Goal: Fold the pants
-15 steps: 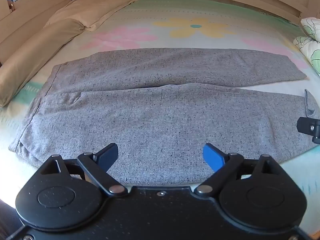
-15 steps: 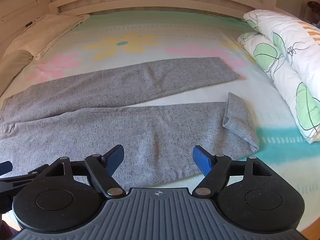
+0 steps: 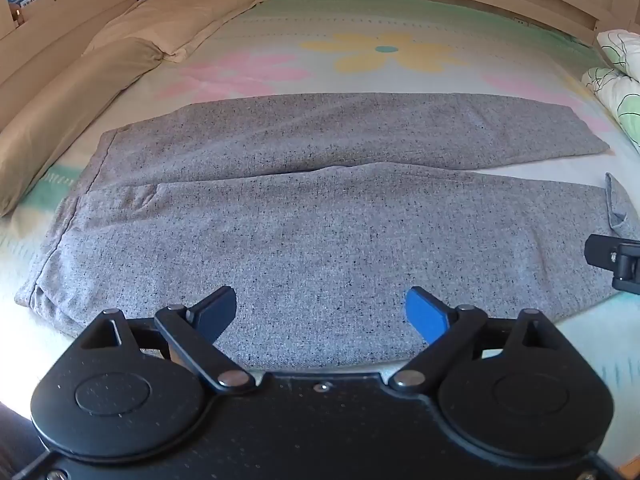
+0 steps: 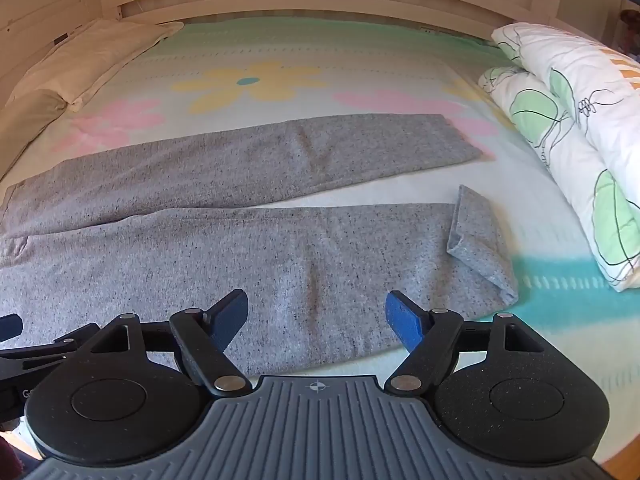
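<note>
Grey speckled pants (image 3: 320,216) lie flat across the bed, waistband at the left, both legs stretched to the right. The near leg's cuff (image 4: 478,240) is flipped back on itself. My left gripper (image 3: 320,312) is open and empty, hovering over the near edge of the upper leg part. My right gripper (image 4: 316,320) is open and empty over the near leg's lower part (image 4: 280,264). The right gripper's side shows at the left wrist view's right edge (image 3: 616,258).
The bed sheet (image 4: 256,80) has a flower print. Beige pillows (image 3: 80,92) lie along the left side. A white quilt with green leaves (image 4: 560,128) lies at the right. A wooden bed frame (image 4: 304,0) runs along the far side.
Both grippers have shifted very slightly; the pants lie as before. Both stay open.
</note>
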A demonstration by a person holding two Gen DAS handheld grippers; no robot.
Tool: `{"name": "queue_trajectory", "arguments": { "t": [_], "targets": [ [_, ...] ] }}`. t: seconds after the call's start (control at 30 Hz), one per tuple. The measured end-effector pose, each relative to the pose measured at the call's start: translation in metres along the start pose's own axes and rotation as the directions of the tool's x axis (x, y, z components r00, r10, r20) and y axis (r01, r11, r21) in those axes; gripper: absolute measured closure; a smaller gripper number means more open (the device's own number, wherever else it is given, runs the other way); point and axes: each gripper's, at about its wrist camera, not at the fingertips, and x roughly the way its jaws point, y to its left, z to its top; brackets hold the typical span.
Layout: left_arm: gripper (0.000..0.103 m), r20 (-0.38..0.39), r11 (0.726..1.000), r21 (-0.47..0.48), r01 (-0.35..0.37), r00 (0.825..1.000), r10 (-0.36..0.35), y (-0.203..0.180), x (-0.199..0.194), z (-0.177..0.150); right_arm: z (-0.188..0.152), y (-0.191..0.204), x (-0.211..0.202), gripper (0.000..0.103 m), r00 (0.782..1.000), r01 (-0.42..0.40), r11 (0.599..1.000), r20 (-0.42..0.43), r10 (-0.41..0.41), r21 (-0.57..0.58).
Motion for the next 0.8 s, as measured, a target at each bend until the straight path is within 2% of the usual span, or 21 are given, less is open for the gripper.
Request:
{"name": "queue_trajectory", "arguments": {
  "t": [0.8],
  "targets": [
    [0.011,-0.001,1.0,-0.016,-0.01,1.0,0.01,0.002,-0.0011,0.0042,-0.0028,0.0001,0.0047,0.028,1.0,0.011,1.0,-0.024,-0.012,-0.027]
  ]
}}
